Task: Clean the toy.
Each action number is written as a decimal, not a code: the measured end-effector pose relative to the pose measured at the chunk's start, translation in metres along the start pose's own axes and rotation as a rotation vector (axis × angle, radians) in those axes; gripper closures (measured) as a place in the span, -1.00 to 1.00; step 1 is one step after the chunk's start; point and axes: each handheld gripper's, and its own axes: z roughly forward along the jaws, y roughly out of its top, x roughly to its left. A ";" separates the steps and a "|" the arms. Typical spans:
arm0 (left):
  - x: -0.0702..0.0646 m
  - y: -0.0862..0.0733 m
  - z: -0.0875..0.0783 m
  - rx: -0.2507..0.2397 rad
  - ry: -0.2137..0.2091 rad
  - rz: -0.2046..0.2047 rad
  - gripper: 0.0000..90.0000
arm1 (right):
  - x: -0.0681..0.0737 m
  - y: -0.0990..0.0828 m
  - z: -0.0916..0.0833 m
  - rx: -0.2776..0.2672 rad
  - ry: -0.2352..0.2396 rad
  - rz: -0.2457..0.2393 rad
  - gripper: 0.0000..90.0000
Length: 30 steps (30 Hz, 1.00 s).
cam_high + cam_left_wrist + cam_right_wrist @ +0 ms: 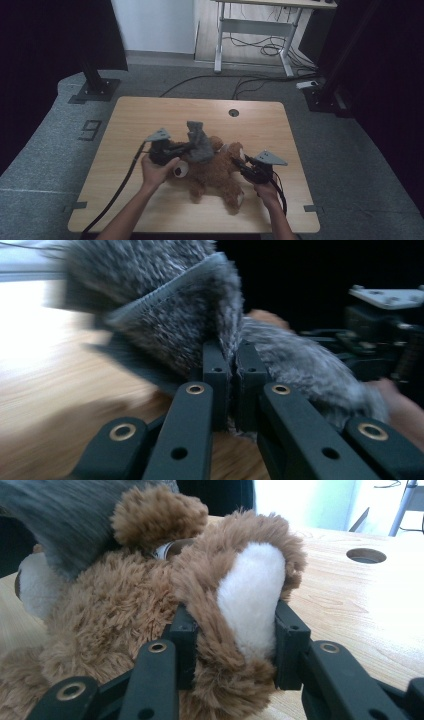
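High view: brown teddy bear [215, 172] lying near the middle of the wooden table [130, 120], a grey fuzzy garment [199, 142] over its upper body. Left gripper [187, 147] reaches in from the left; in the left gripper view its jaws are pressed almost together, pinching a fold of the grey garment [165, 305] and lifting it off the bear. Right gripper [239, 167] sits at the bear's right side; right gripper view shows its jaws clamped on a brown paw with a white pad [252, 597].
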 end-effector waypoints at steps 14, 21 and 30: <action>-0.012 -0.015 0.037 0.116 0.020 0.067 0.92 | -0.002 -0.001 0.003 0.009 -0.020 0.005 0.39; 0.008 -0.029 0.009 0.156 0.181 0.117 0.92 | -0.002 -0.001 0.002 0.008 -0.025 0.007 0.39; 0.031 -0.035 -0.026 0.116 0.180 0.059 0.92 | 0.000 0.000 0.003 0.000 -0.007 -0.009 0.39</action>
